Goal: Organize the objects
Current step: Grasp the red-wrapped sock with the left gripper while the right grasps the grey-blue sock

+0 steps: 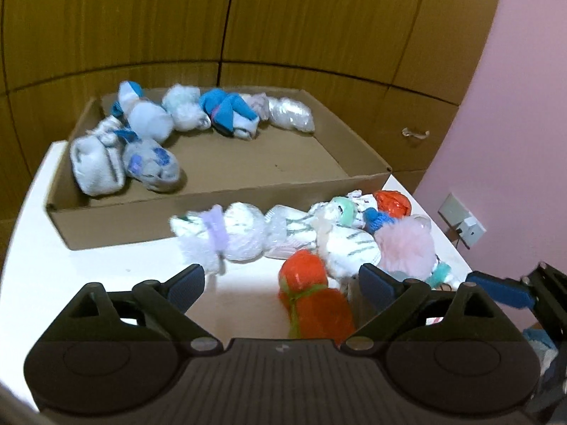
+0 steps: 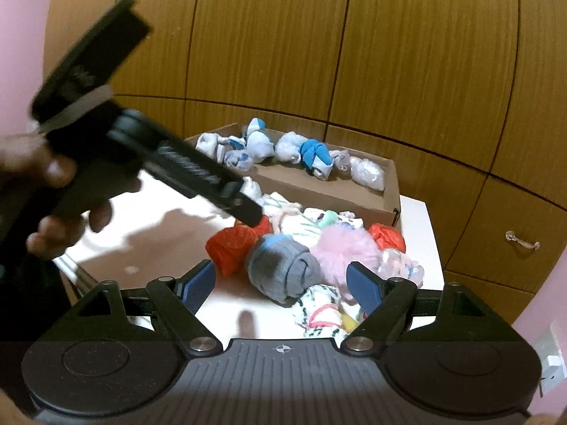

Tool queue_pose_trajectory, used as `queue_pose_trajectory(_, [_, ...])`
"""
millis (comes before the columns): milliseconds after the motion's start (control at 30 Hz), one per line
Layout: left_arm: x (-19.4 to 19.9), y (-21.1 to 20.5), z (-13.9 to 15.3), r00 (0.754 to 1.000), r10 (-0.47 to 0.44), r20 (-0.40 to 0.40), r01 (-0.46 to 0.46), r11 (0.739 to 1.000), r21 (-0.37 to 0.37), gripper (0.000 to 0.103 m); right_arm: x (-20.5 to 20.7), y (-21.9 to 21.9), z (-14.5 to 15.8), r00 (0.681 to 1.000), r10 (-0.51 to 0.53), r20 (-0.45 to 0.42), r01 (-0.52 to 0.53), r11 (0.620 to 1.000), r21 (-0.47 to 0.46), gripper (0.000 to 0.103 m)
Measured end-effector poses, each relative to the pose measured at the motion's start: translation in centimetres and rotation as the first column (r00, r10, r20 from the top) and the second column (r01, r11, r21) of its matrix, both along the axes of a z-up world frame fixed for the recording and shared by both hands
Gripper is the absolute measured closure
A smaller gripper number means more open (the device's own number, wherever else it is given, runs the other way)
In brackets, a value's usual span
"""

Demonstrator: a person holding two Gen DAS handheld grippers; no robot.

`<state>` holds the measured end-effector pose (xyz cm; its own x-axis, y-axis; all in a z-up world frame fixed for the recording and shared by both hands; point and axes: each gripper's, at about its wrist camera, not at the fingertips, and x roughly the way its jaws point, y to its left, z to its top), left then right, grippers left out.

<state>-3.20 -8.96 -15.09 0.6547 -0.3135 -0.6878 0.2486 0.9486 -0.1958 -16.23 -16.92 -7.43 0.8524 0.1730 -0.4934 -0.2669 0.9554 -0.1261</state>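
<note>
Orange sock roll [image 1: 312,294] between left tongs [image 1: 280,285] (agape)

Left gripper [image 1: 281,279] open above orange sock bundle [image 1: 312,297]; cardboard box [image 1: 219,205] behind.

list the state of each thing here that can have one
left gripper: open, fingers either side of an orange bundle, not pressing
right gripper: open, grey sock roll between fingers, not gripped
box: open-topped, partly filled with rolled socks
orange bundle: rolled, on the table
grey sock roll: rolled, on the table
</note>
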Motion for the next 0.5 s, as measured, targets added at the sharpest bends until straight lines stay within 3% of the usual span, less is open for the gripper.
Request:
queue_pose_trajectory(167, [1.2,0.6,-1.4,0.995,0.002,-0.103,-0.011,0.996,-0.084,0.035,0.4,-0.2,-0.1,1.000,0.016,0.008,-0.015,1.000,-0.013,0.018])
queue_pose_trajectory(300, [1.0,1.6,-1.5,0.993,0.002,-0.118,-0.014,0.995,-0.101,0.050,1.0,0.0,-0.2,0.999,0.034,-0.003,-0.034,0.999,-0.015,0.018])
queue_pose_trajectory(400, [0.6,2.8,-1.4,0.993,0.003,-0.119,-0.015,0.995,-0.096,0.052,1.8,0.5,-0.4,0.998,0.055,-0.023,-0.056,0.998,-0.030,0.018])
queue_pose_trajectory(500, [0.0,3.9,-1.2,0.994,0.030,-0.107,-0.035,0.998,-0.044,0.054,2.8,1.0,-0.6,0.996,0.079,-0.046,-0.081,0.996,-0.047,0.021])
